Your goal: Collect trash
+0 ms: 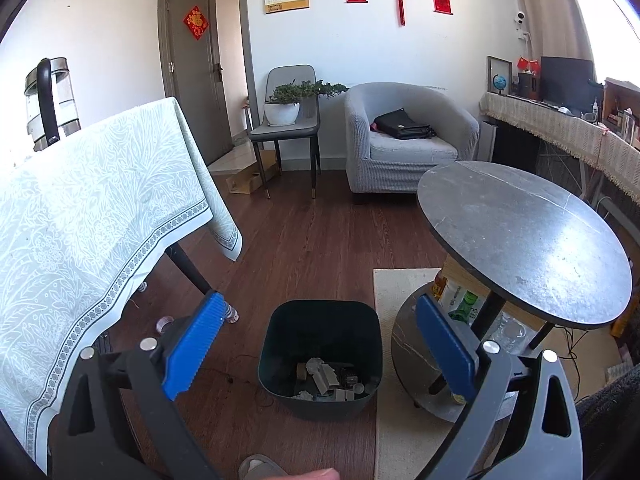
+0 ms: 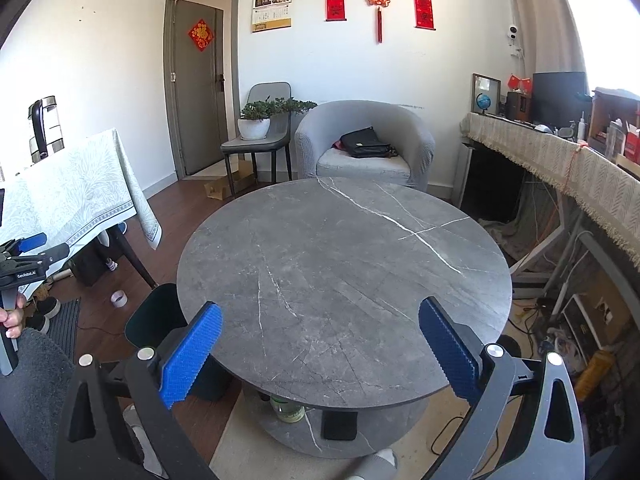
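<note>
Trash [image 1: 328,378], crumpled grey scraps, lay in the square dark plastic bin [image 1: 320,356] on the wood floor beside the round marble table [image 2: 344,280]. Left gripper [image 1: 320,344] and right gripper [image 2: 320,352], ribbed blue pads, gaped wide, empty.

Bin [image 1: 320,354] on the floor between the clothed surface [image 1: 80,216] at left and the round surface [image 1: 528,240] at right, scraps [image 1: 328,378] inside. Armchair [image 1: 404,140] behind, bag [image 1: 404,124] on its seat; chair [image 1: 286,120] with potted plant [image 1: 284,106] left of it.
</note>
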Available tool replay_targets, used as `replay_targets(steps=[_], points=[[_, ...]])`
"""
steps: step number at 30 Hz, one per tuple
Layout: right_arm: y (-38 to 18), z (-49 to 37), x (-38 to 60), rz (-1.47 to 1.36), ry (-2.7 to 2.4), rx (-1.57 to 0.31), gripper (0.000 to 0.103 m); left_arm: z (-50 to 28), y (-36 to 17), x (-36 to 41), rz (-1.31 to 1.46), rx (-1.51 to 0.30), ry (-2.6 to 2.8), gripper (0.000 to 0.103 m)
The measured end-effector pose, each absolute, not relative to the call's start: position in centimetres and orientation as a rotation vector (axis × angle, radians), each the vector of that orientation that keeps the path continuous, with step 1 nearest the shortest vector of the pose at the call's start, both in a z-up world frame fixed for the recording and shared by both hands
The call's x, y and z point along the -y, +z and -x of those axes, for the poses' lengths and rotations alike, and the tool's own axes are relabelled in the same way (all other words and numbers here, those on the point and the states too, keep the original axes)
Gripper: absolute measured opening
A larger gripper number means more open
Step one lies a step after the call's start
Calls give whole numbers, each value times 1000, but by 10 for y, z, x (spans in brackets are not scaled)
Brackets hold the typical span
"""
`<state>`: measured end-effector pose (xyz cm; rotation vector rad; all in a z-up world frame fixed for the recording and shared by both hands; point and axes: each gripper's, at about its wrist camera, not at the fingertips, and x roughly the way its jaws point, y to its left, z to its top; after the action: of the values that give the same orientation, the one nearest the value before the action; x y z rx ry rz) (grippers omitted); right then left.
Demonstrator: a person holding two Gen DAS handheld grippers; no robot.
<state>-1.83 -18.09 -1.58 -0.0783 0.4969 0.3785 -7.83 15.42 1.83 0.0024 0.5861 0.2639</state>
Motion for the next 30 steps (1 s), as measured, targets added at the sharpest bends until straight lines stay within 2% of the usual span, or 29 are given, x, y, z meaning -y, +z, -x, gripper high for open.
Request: replay_targets(steps=[30], points=[[-15,25,172,96,433,-495,99,84,19,-165,68,-585,261,98]])
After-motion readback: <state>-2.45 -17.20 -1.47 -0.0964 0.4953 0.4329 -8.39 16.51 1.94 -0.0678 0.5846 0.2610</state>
